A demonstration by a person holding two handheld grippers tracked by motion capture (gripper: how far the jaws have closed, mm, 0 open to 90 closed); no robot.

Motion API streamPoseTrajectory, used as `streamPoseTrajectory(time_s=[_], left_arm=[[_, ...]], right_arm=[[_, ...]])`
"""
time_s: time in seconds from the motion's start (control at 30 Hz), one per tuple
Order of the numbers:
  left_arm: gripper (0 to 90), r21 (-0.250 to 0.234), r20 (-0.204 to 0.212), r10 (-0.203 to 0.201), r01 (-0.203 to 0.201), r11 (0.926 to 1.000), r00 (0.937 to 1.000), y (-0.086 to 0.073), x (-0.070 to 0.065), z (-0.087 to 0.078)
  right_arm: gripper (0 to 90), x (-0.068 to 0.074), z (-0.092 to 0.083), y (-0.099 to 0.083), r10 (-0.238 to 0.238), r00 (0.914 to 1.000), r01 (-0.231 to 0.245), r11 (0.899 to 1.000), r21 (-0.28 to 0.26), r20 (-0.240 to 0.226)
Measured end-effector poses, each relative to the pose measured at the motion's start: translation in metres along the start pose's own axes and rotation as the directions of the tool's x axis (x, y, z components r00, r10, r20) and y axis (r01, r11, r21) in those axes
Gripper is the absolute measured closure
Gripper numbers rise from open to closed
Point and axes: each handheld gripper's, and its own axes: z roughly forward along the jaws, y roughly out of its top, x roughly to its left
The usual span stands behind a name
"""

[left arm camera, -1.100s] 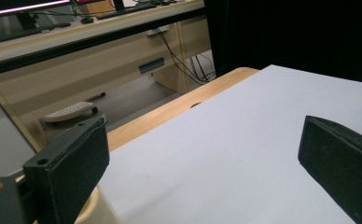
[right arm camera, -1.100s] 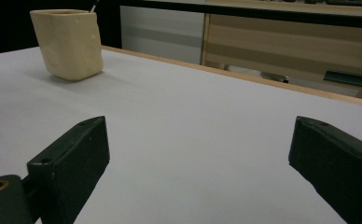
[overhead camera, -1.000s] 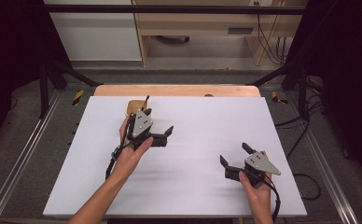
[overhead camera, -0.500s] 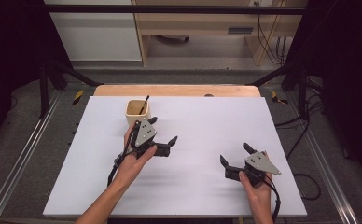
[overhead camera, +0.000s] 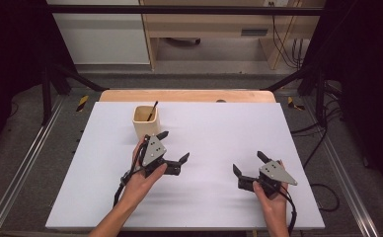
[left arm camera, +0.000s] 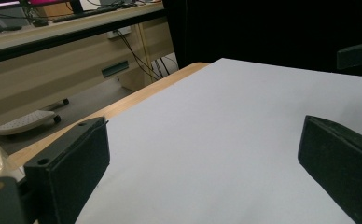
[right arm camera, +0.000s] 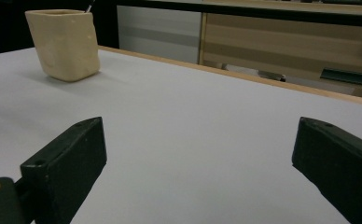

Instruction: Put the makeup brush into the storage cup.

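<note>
A lab-style recording bench is being shown: a white-topped table is being framed by black metal struts and floor rails, while cables are being trailed past plain plywood furniture behind it.

Both forearms are bare, no sleeves. Each hand grips a black two-jaw tool: the left gripper and the right gripper carry a grey three-cornered plate dotted with screws, a black cable trailing toward 6 o'clock.
</note>
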Motion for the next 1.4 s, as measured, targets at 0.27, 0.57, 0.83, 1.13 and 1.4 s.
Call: streamPoseTrajectory(time_s=[0.27, 0.57, 0.83, 1.13, 1.4], left_arm=[[2.0, -0.017, -0.006, -0.002, 0.002, 0.9999, 1.0000, -0.004, -0.002, -0.009], [1.9, -0.033, -0.006, -0.004, 0.004, 0.9995, 1.0000, -0.008, 0.002, -0.019], [2.0, -0.057, -0.015, 0.002, -0.003, 0.9984, 0.9999, -0.006, 0.012, -0.034], [2.0, -0.083, -0.041, -0.017, 0.013, 0.9965, 0.9990, -0.006, 0.027, -0.054], [2.2, -0.104, -0.064, -0.008, 0.002, 0.9946, 0.9979, -0.010, 0.037, -0.073]], right_arm=[[3.5, -0.001, -0.001, 0.000, -0.001, 1.0000, 0.001, 1.000, -0.002, -0.001], [3.4, 0.000, -0.001, 0.000, 0.000, 1.0000, 0.000, 1.000, -0.003, 0.001], [3.4, 0.000, 0.000, 0.000, 0.000, 1.0000, 0.000, 1.000, -0.002, 0.000], [3.5, 0.001, 0.000, 0.000, 0.003, 1.0000, -0.003, 1.000, 0.005, -0.002], [3.5, 0.007, 0.000, 0.007, 0.031, 0.9994, -0.031, 0.999, -0.020, -0.015]])
